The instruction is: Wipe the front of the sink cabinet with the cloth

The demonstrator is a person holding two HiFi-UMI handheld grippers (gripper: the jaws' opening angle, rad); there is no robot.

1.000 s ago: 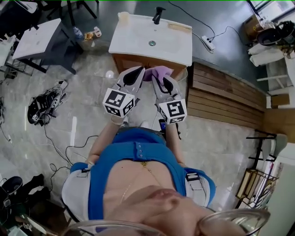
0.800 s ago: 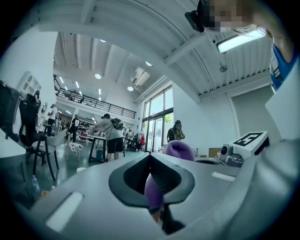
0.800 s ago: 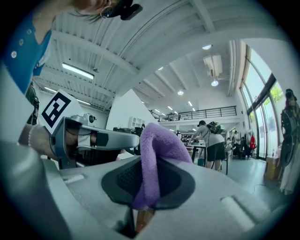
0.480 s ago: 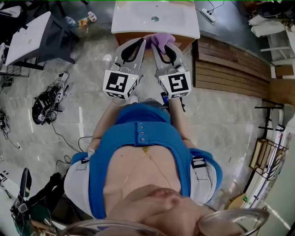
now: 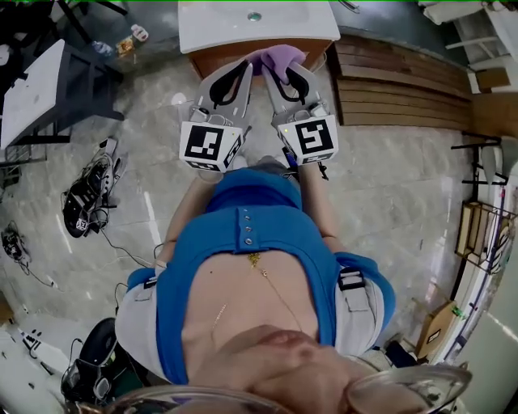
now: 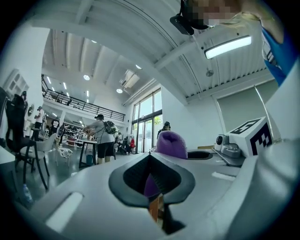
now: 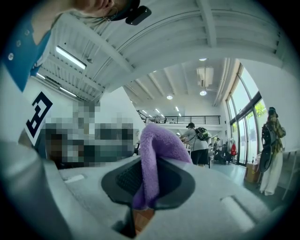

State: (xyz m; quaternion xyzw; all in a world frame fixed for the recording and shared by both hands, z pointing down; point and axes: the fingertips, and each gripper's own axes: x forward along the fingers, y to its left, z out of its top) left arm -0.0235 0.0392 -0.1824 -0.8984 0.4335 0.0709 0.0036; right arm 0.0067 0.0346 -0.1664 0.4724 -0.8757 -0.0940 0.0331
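Note:
In the head view the purple cloth (image 5: 279,57) is bunched against the brown front of the sink cabinet (image 5: 222,55), just under the white sink top (image 5: 259,20). Both grippers point at it side by side, tips almost touching. My right gripper (image 5: 273,69) is shut on the cloth (image 7: 157,140), which runs down between its jaws (image 7: 149,161). My left gripper (image 5: 248,66) is shut too. A strip of purple shows between its jaws (image 6: 150,159), and the cloth's lump (image 6: 171,143) rises just past its tip. Orange cabinet wood (image 6: 155,210) shows below.
A slatted wooden platform (image 5: 396,81) lies right of the cabinet. A dark table (image 5: 40,89) stands at the left, with cables and shoes (image 5: 85,194) on the floor. A rack (image 5: 486,234) is at the far right. People (image 6: 103,140) stand far off in the hall.
The head view has tilted, so the cabinet has slid to the top edge. Both grippers have risen toward the cabinet front, still together, with the cloth between them.

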